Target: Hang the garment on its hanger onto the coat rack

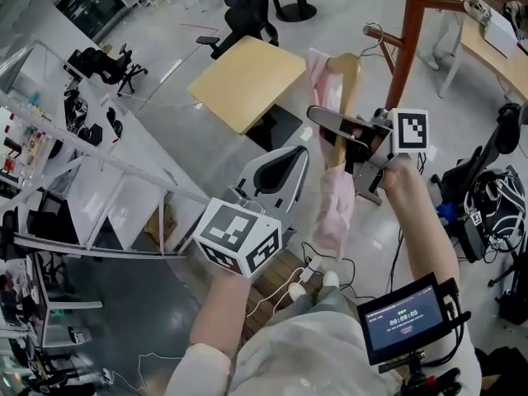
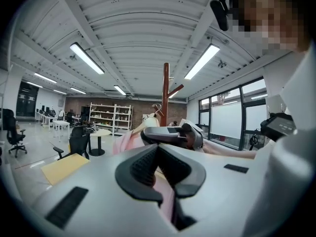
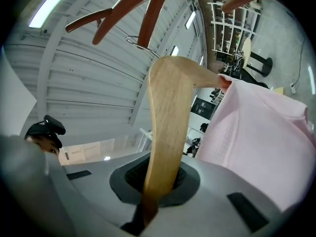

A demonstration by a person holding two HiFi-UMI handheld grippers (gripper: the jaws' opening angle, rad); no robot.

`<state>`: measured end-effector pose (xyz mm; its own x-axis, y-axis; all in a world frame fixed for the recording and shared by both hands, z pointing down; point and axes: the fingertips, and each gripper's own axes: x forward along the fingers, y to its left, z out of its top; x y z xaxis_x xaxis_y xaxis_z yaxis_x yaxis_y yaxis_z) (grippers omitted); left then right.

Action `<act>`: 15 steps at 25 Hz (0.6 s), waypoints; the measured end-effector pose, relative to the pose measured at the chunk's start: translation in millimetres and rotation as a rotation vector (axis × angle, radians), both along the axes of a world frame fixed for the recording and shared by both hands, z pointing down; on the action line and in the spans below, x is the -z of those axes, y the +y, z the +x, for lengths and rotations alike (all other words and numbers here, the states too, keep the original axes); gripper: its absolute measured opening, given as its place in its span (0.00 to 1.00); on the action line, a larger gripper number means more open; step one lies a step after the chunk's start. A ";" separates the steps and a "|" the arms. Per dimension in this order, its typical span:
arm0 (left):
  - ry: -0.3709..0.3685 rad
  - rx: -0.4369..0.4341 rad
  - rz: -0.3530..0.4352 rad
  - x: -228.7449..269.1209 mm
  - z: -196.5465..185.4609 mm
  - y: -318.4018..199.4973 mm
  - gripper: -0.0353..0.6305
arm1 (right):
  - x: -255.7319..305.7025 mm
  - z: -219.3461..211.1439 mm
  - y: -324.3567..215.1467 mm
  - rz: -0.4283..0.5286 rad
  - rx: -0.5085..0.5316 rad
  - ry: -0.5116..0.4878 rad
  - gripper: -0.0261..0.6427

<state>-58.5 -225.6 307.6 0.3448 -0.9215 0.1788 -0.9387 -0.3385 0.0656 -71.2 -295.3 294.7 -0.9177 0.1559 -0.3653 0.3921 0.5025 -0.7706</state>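
Hanger [image 3: 170, 132] with pink garment [image 1: 334, 209]: clamped in right gripper [image 1: 342, 132], near coat rack [image 1: 408, 40], not yet hung; left gripper [image 1: 279, 174] agape, empty.

Garment [image 1: 334, 213] pale pink. Hanger [image 3: 168, 132] light natural wood. Coat rack [image 1: 406, 40] reddish-brown. Marker cube [image 1: 239, 238] white, black square patterns. Table [image 1: 246, 81] pale yellow. Floor [image 1: 346, 40] glossy grey.
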 end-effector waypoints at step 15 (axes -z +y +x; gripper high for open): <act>0.024 -0.061 -0.054 -32.3 20.1 -34.4 0.06 | -41.0 12.3 -40.2 -0.015 -0.054 0.081 0.05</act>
